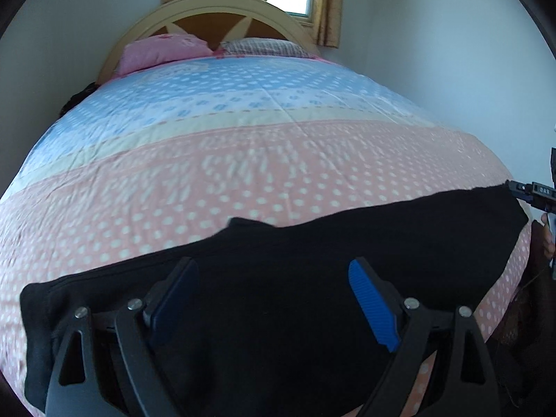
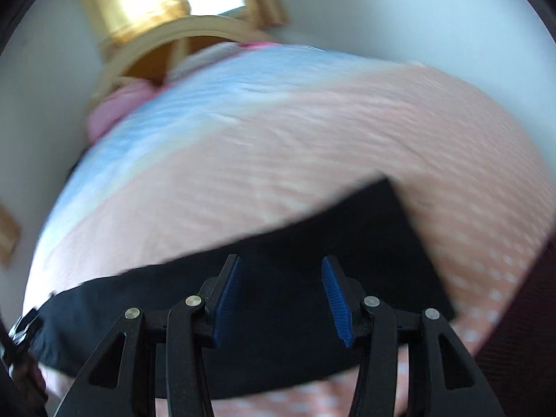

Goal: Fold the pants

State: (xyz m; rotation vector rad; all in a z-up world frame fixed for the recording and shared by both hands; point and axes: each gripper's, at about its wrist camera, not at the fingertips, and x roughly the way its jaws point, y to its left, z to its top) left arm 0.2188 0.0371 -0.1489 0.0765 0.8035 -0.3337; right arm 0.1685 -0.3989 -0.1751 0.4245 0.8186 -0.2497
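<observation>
Polka-dot bedding (image 1: 243, 160) carried black pants (image 1: 312, 243) laid flat near the foot edge; above them the left hand-held gripper (image 1: 274, 299) gaped wide and the right hand-held gripper (image 2: 281, 299) half open, both empty.

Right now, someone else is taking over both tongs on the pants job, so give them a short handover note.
Left tongs: open, nothing between the pads, above the black fabric pants.
Right tongs: open, empty, also over the pants.
The pants lie as a long band across the near, pink dotted part of the quilted bedspread.
Done: pants laid flat; whether already folded lengthwise I cannot tell.
Left: fold them across and tidy.
</observation>
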